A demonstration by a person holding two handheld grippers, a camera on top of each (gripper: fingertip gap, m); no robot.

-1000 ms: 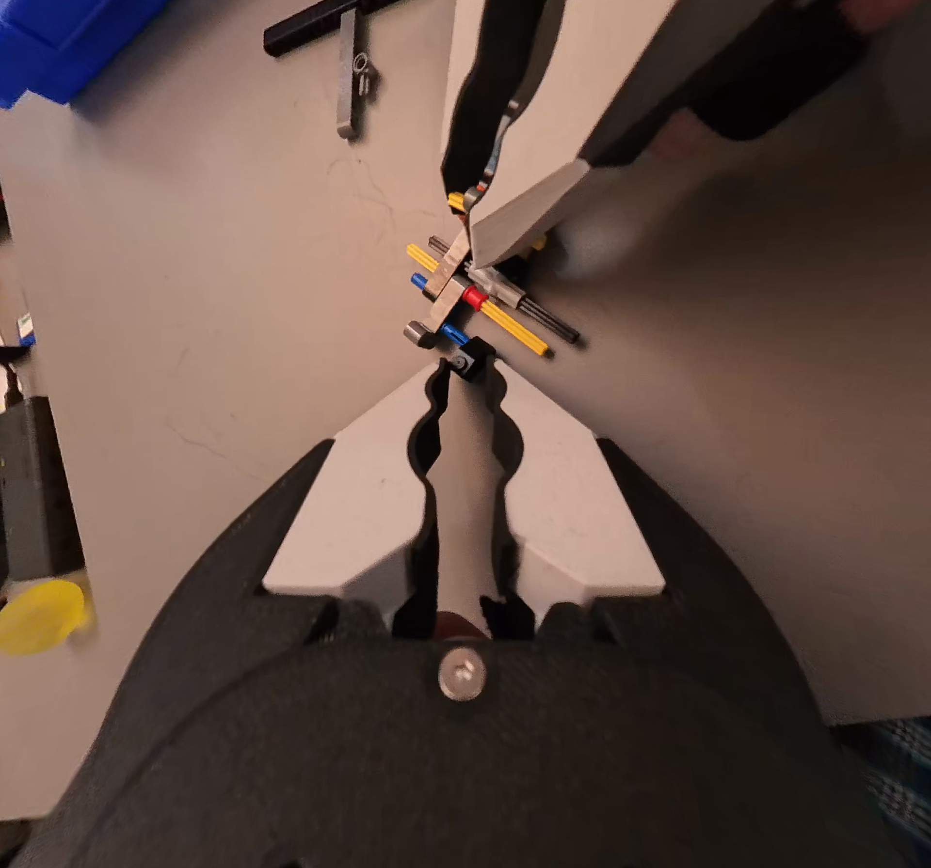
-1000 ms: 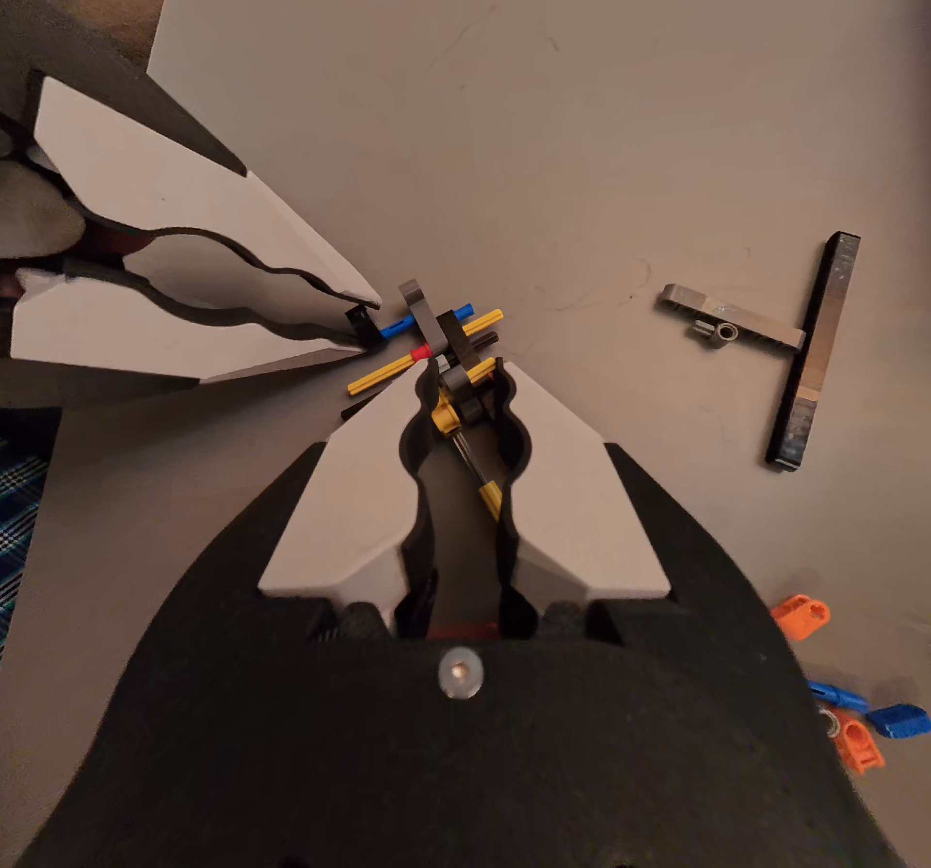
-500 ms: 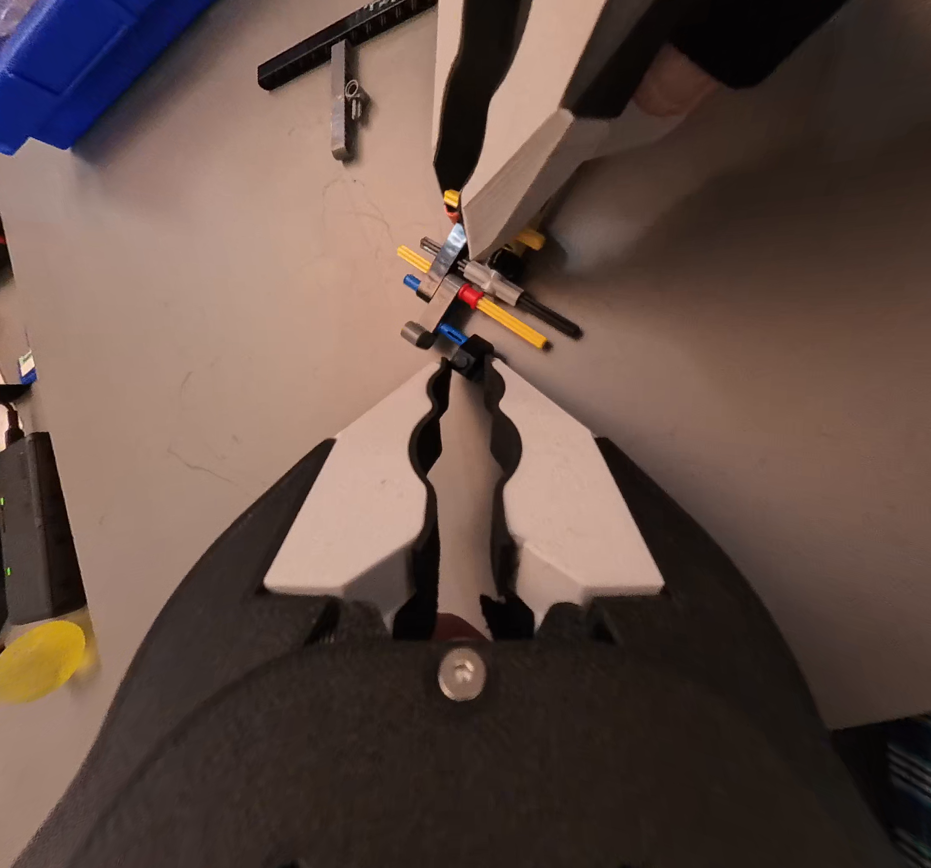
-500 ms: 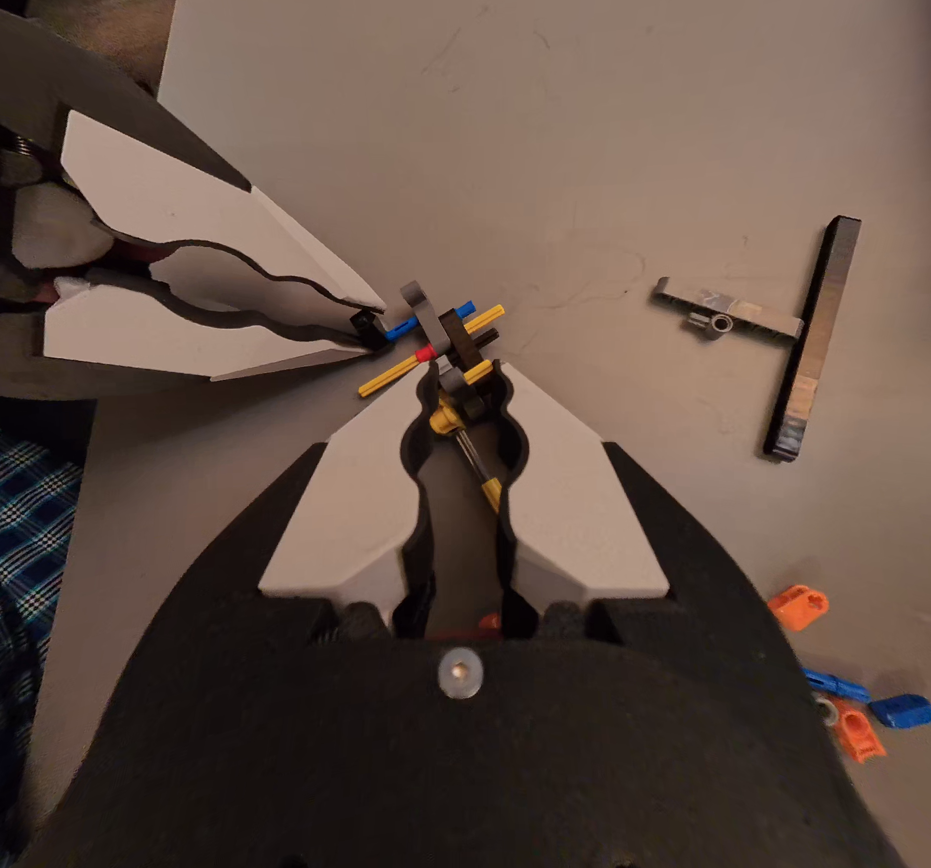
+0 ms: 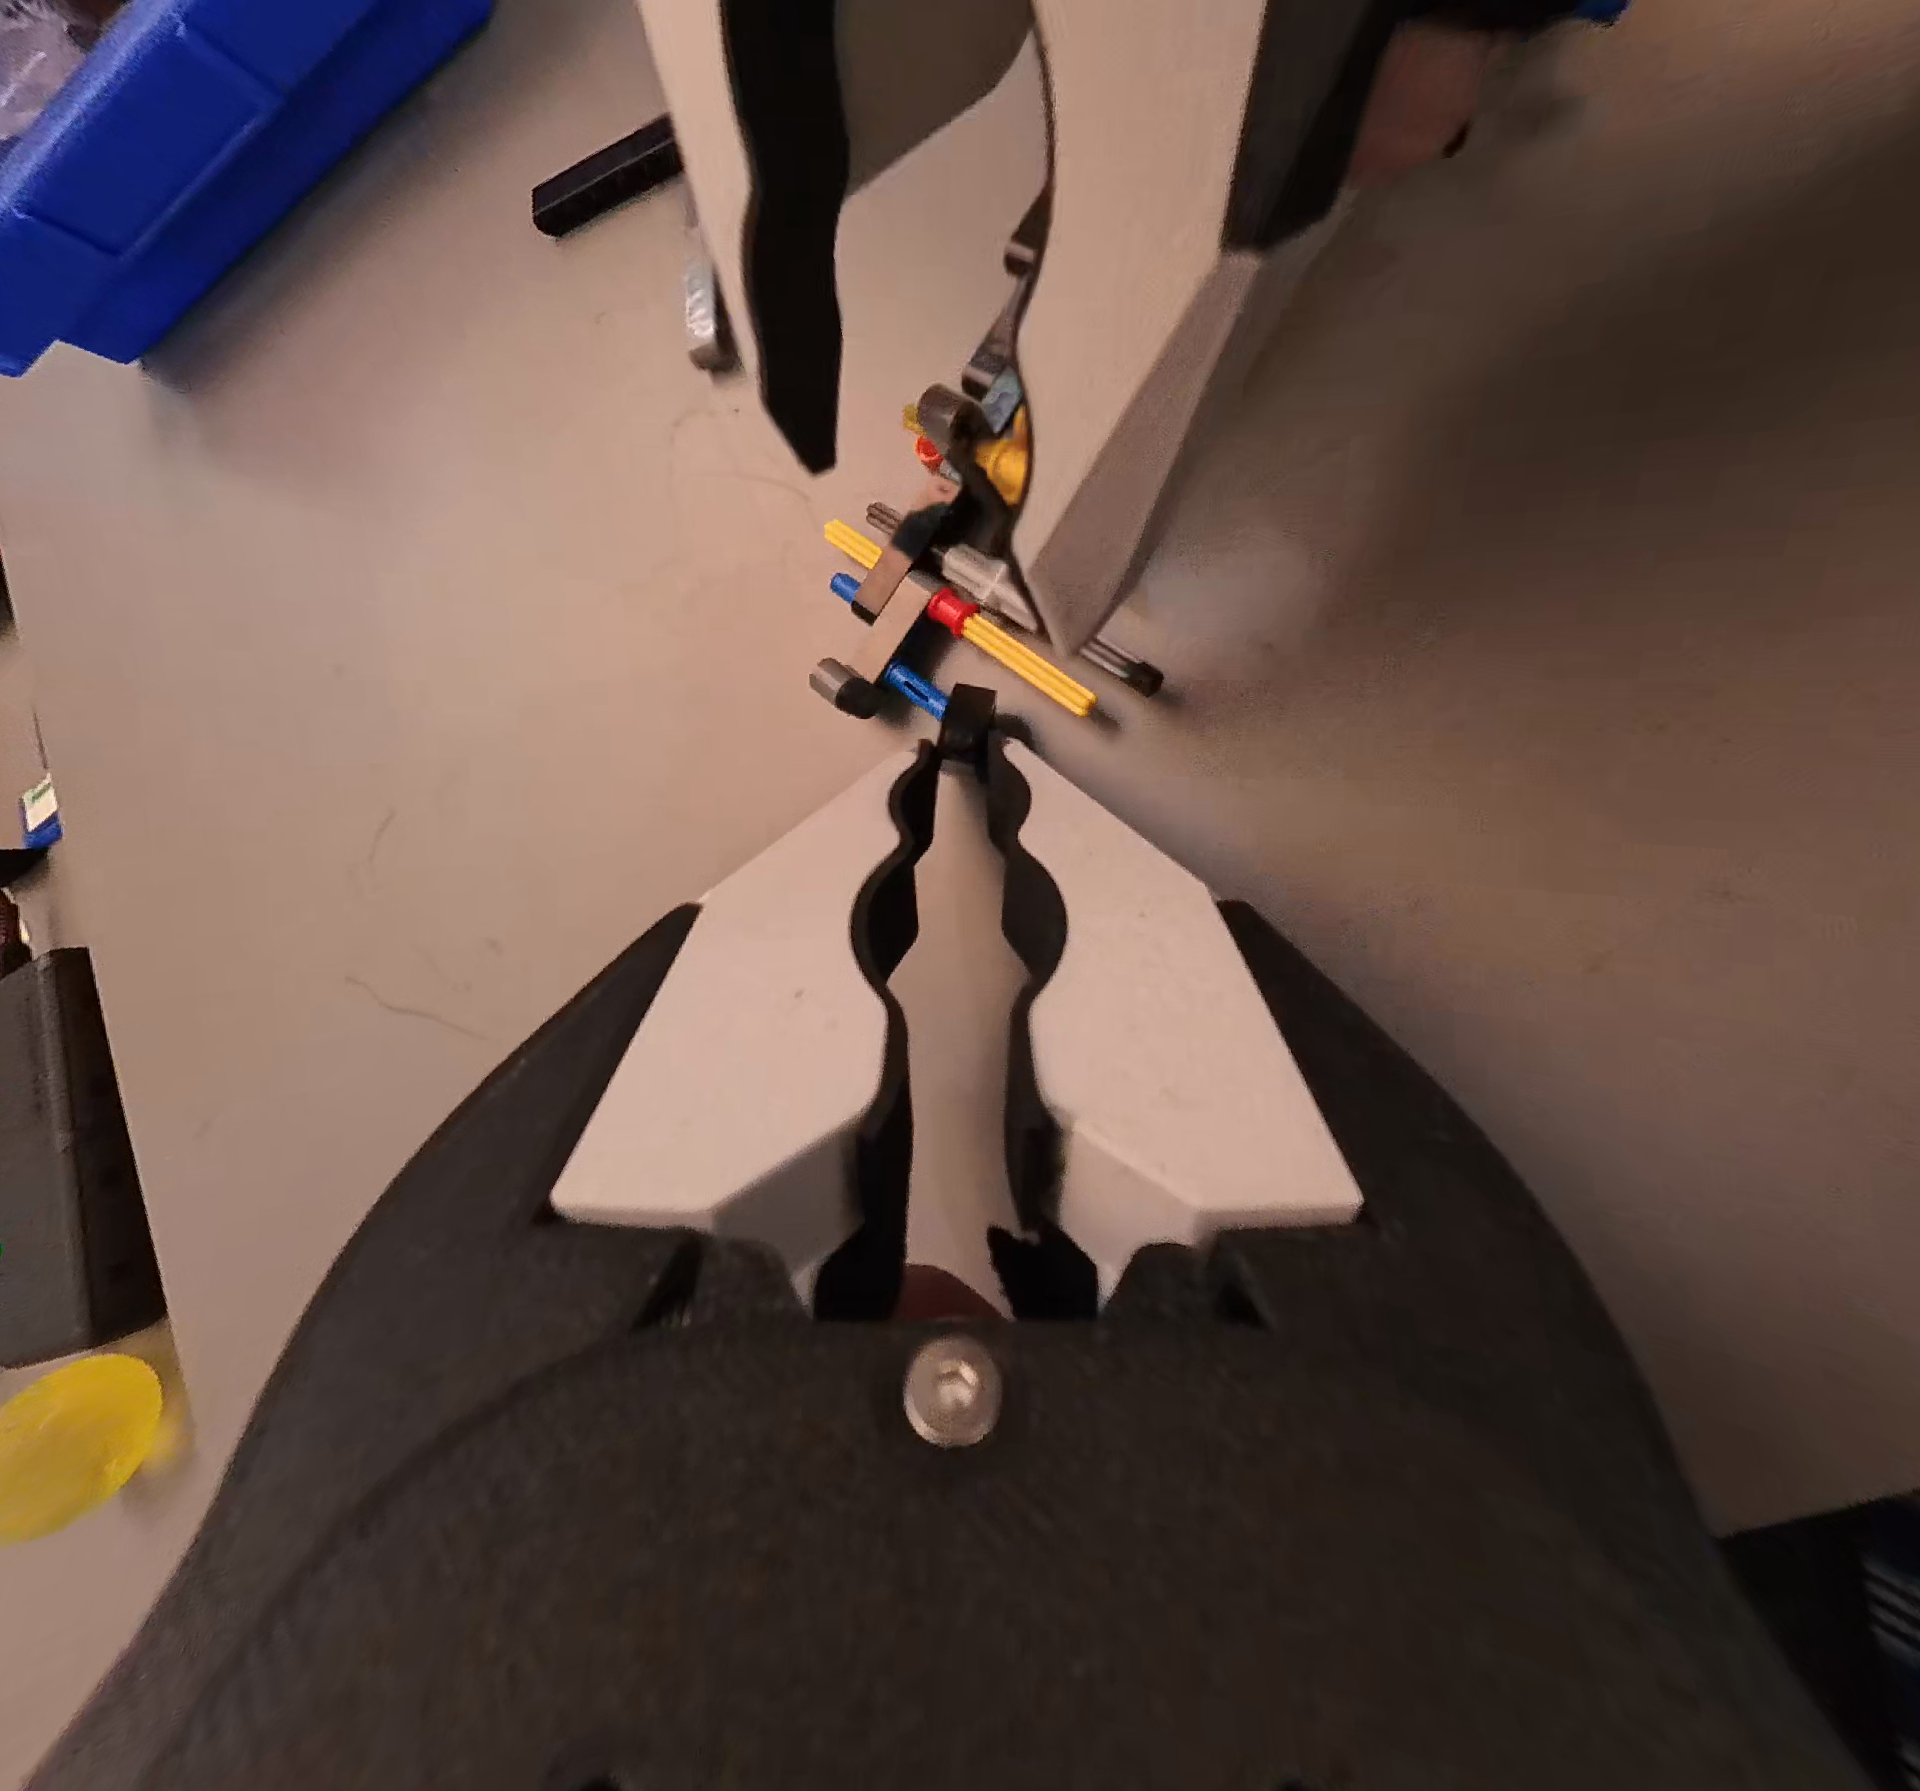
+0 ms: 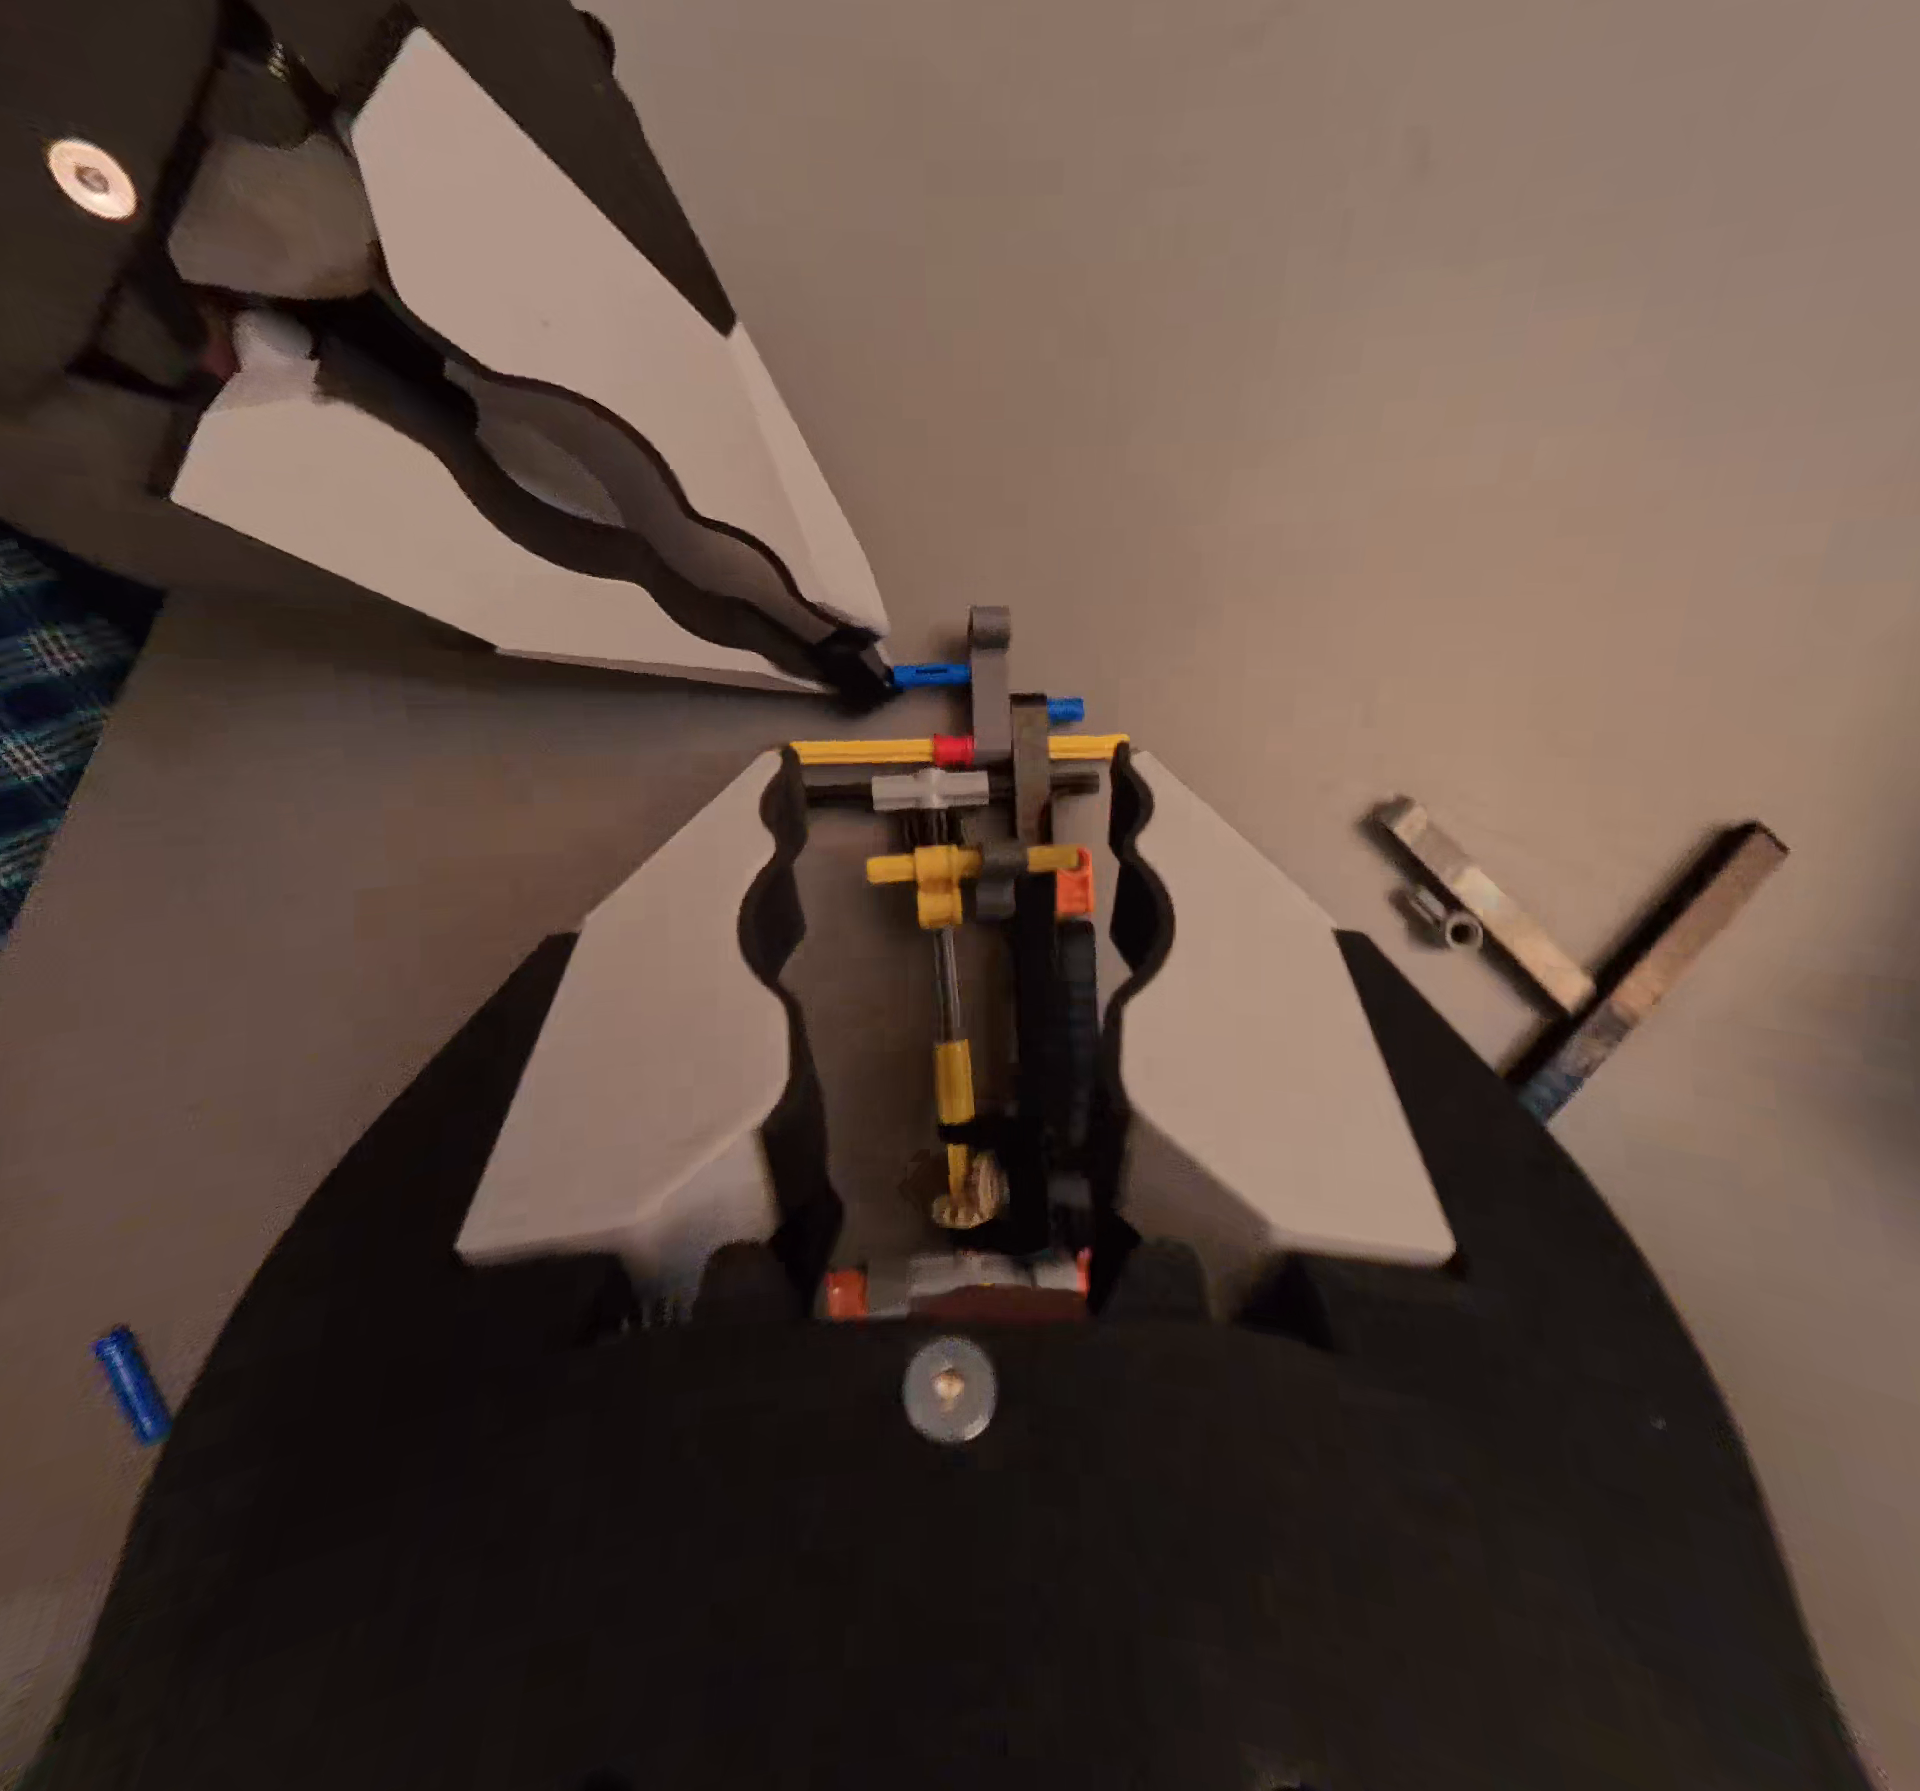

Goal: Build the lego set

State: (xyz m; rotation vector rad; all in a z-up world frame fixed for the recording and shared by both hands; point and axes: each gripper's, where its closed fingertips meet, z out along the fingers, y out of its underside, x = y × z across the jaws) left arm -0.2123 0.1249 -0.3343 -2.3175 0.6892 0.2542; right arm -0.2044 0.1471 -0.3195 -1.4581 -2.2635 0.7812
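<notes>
A small lego assembly [image 6: 961, 868] of yellow, black and blue axles, grey links and a red bush lies on the grey table; it also shows in the left wrist view [image 5: 935, 598]. My right gripper [image 6: 958, 765] is open, its two fingers straddling the assembly; in the left wrist view it [image 5: 940, 552] comes down from the top. My left gripper [image 5: 961, 754] is shut on a small black connector [image 5: 971, 711] at the end of the assembly's blue axle [image 6: 930, 674]. The left gripper [image 6: 857, 671] reaches in from the upper left of the right wrist view.
A long black beam [image 6: 1652, 962] and a grey beam [image 6: 1486, 900] with a small grey connector lie right of the assembly. A loose blue pin [image 6: 130, 1383] lies at the lower left. A blue bin [image 5: 208, 110], a black box [image 5: 62, 1149] and a yellow disc [image 5: 73, 1440] stand along the left.
My right gripper has opened from its grip on the assembly and now straddles it, having turned and moved in over it. My left gripper stays shut on the black connector.
</notes>
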